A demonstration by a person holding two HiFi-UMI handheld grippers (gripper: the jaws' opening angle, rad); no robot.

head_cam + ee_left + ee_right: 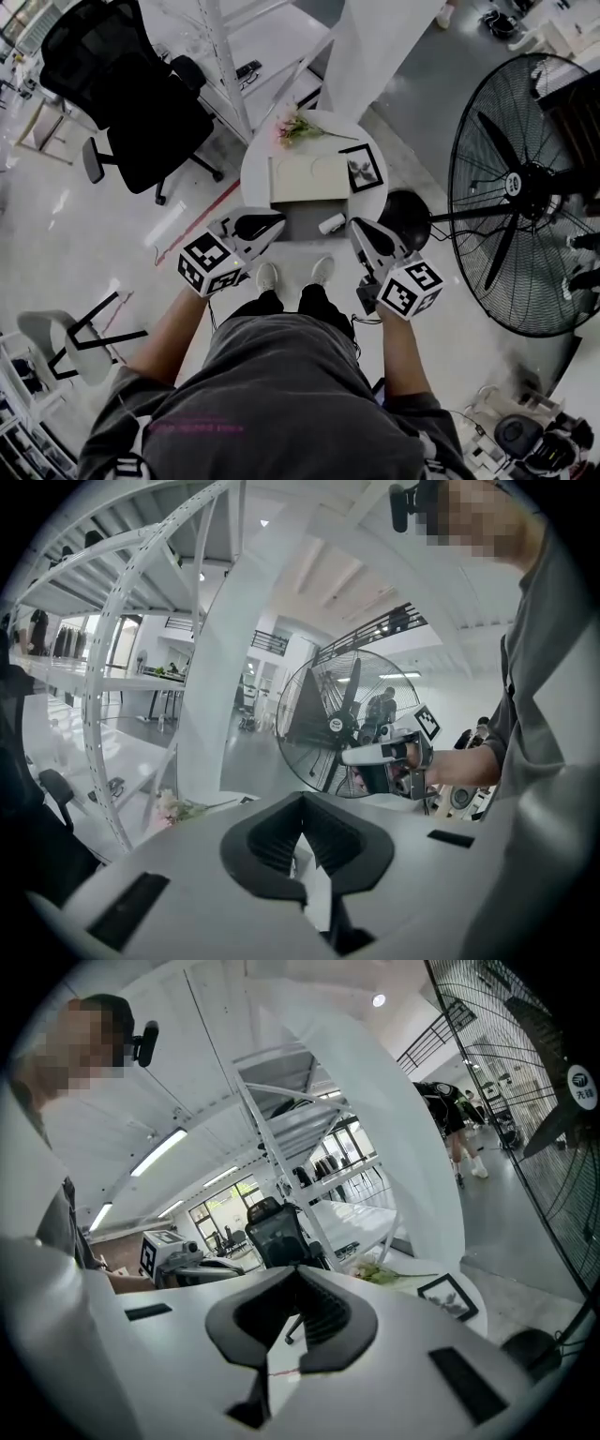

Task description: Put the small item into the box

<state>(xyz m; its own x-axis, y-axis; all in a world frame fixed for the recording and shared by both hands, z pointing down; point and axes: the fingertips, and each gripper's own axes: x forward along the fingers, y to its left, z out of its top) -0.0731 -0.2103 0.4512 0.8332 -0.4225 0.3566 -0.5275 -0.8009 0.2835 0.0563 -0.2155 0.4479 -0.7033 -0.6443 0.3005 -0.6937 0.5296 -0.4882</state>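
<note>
Both tools empty: left gripper point(265, 226) & right gripper point(366, 232) have jaws closed tip to tip w/ nothing btwn them, held over the near edge of the round table point(255, 183). Small item point(331, 223) = pale stubby thing lying at the table's near edge, just beside a grey panel point(305, 220), near the cream box point(281, 178), closest to right gripper. Prob light, rigid & smooth, so it may roll or slip. Best pinched across its short middle from above w/ a gentle squeeze; material too small to tell.
</note>
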